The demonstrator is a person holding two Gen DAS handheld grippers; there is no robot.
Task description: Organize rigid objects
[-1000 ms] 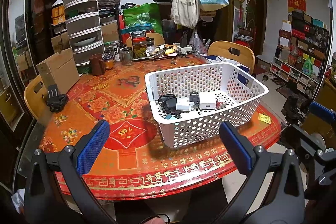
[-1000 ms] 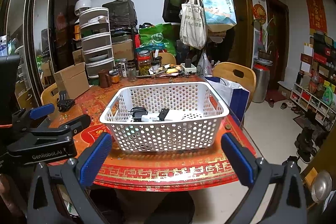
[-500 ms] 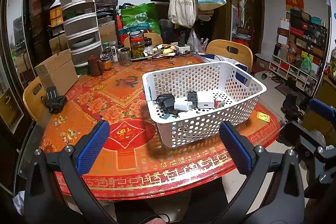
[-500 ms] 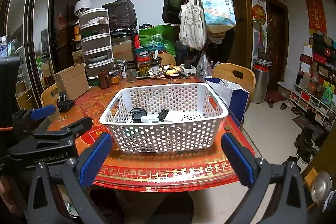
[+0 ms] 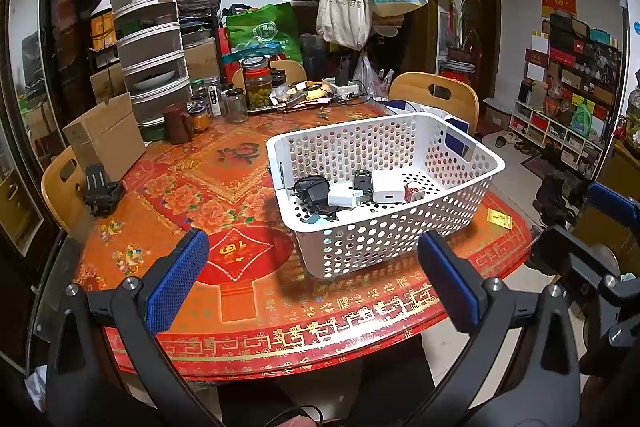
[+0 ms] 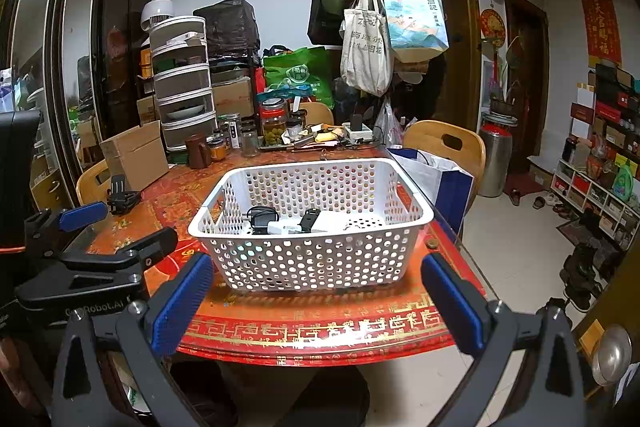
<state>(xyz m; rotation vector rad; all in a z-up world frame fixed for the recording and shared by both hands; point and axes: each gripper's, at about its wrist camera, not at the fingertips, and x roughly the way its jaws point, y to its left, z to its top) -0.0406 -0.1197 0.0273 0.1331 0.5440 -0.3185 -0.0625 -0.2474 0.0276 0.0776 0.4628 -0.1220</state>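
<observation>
White perforated basket sits centre frame on the red table, chargers inside, barely shifted since a second ago; left gripper and right gripper both spread, empty, so sorting looks finished.

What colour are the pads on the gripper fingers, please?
Blue, on black arms. The pads show best in the right wrist view, textured with a fine grid.

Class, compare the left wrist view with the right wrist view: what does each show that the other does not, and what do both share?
Only the left wrist view shows the yellow card on the table and a red-and-white item in the basket. Only the right wrist view shows the coin and the steel canister. Both show the white basket holding chargers, and an open, empty claw: left, right.
</observation>
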